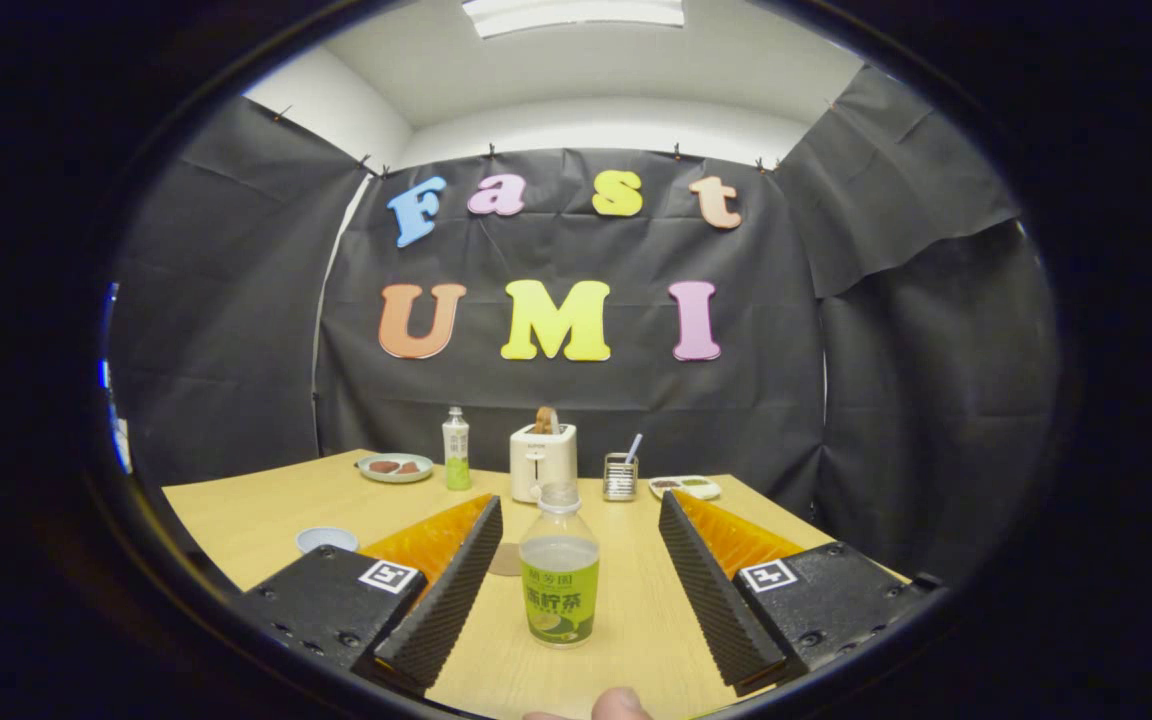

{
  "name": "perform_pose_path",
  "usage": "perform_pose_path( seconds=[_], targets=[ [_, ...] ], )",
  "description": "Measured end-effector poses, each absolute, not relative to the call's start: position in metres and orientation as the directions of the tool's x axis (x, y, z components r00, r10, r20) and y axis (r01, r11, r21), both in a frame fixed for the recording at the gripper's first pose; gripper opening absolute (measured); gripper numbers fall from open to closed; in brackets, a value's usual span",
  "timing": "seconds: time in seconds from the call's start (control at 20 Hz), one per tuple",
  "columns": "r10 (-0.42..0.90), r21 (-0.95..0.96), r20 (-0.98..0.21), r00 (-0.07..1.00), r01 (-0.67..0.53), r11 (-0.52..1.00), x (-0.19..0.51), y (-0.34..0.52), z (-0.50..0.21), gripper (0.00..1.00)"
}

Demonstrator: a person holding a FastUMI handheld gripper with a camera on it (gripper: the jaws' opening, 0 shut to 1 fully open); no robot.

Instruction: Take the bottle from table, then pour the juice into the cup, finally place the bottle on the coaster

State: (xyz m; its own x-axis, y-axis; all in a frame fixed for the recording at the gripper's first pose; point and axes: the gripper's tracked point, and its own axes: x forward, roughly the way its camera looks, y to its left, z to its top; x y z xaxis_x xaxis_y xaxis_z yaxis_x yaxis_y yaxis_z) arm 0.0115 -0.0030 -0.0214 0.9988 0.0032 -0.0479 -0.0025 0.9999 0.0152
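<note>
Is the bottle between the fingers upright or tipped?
Upright: the bottle stands on the table, cap on top, between the open gripper.

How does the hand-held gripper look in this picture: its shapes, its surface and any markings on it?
The hand-held gripper has two long wedge-shaped fingers with ribbed inner faces. Each finger sits on a dark blocky base with screws, and each base carries a small square black-and-white marker. The fingers are spread apart, with the bottle standing between them, untouched. A fingertip of the person shows just behind the fingers.

Green-labelled bottle (pixel 559 568) upright on table — coaster (pixel 506 559) and cup (pixel 326 540) alongside.
</note>
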Motion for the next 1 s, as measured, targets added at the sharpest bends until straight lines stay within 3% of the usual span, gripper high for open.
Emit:
perform_pose_path(
  seconds=[1.0],
  targets=[
    [0.026, 0.006, -0.045, 0.999, -0.026, 1.000, 0.0109, 0.0017, -0.0216, 1.00]
  ],
)
